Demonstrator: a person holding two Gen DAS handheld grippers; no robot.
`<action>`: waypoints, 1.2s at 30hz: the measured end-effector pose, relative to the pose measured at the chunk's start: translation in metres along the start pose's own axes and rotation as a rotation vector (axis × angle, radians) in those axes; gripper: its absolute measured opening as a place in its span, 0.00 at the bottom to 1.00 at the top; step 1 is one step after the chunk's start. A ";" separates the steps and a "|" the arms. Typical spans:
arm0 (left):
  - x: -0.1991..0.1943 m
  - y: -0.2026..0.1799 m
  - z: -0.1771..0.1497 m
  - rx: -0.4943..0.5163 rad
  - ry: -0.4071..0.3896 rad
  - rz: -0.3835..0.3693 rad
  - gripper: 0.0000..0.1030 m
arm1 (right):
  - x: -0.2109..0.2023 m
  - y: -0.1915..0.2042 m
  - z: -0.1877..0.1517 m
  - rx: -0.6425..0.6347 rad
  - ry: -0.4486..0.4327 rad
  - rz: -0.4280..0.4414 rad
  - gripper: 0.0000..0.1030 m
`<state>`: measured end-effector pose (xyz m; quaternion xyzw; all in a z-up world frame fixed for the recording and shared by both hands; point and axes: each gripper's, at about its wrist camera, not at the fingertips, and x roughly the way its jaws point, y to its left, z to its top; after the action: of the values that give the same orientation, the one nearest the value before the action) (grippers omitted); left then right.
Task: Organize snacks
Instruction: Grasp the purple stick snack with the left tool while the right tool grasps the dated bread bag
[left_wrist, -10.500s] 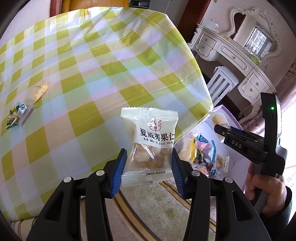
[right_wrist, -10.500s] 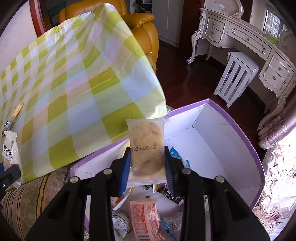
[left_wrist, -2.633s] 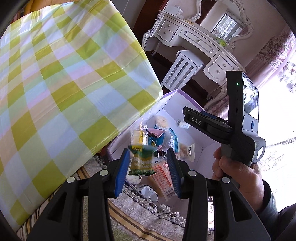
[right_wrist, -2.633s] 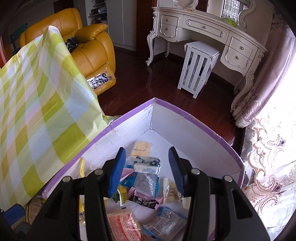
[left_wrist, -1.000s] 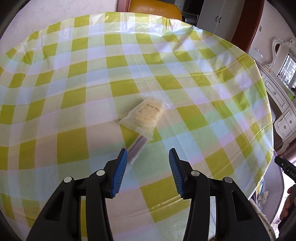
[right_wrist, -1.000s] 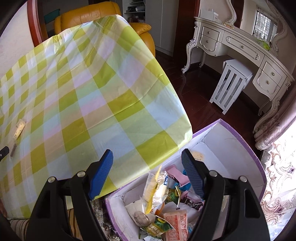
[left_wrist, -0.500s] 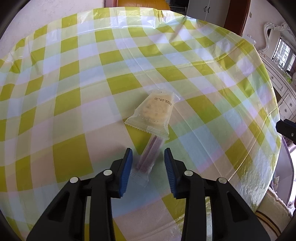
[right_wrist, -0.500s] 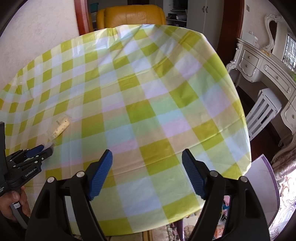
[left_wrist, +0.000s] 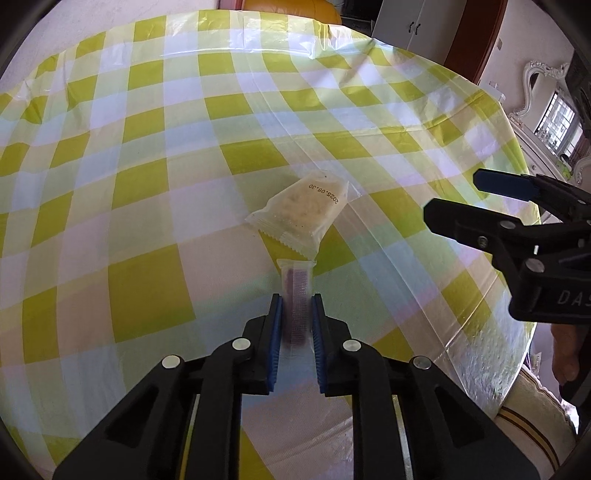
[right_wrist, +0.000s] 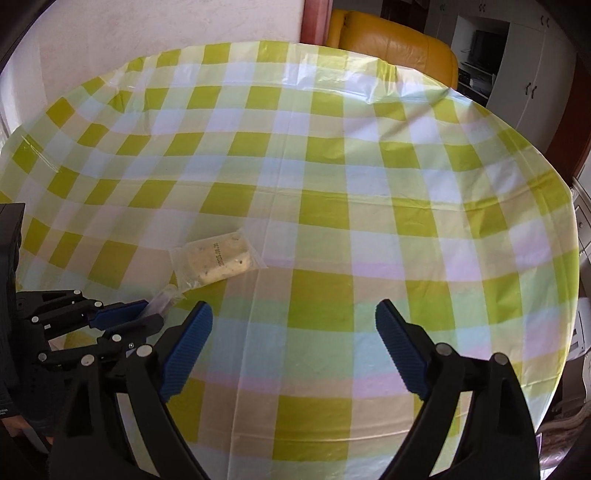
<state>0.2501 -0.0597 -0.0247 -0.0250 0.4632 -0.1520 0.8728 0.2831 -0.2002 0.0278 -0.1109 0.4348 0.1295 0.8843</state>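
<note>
My left gripper (left_wrist: 296, 301) is shut on a thin clear stick packet with purple filling (left_wrist: 296, 291) that lies on the round table with a yellow-green checked cloth (left_wrist: 147, 206). Just beyond it lies a clear packet holding a pale round cake (left_wrist: 304, 214), dated 2025.08.30. In the right wrist view the cake packet (right_wrist: 216, 260) lies left of centre, and the left gripper (right_wrist: 144, 314) holds the stick packet (right_wrist: 164, 297) at the lower left. My right gripper (right_wrist: 293, 325) is wide open and empty above the cloth, to the right of both packets.
The right gripper shows at the right edge of the left wrist view (left_wrist: 517, 210). A yellow leather armchair (right_wrist: 391, 40) stands behind the table. White cabinets (right_wrist: 528, 77) and a white dresser with mirror (left_wrist: 543, 96) stand to the right.
My left gripper has closed on the stick packet. My right gripper has swung further over the table toward the packets and stays open.
</note>
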 end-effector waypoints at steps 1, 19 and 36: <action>-0.002 0.004 -0.001 -0.016 0.000 0.000 0.15 | 0.004 0.005 0.003 -0.021 -0.001 0.011 0.89; -0.016 0.051 -0.005 -0.215 -0.047 0.034 0.15 | 0.080 0.049 0.027 -0.129 0.107 0.083 0.89; -0.016 0.056 -0.004 -0.247 -0.066 0.046 0.15 | 0.080 0.038 0.027 -0.017 0.089 0.096 0.58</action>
<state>0.2519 -0.0016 -0.0248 -0.1268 0.4499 -0.0730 0.8810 0.3377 -0.1457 -0.0230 -0.1028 0.4773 0.1703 0.8560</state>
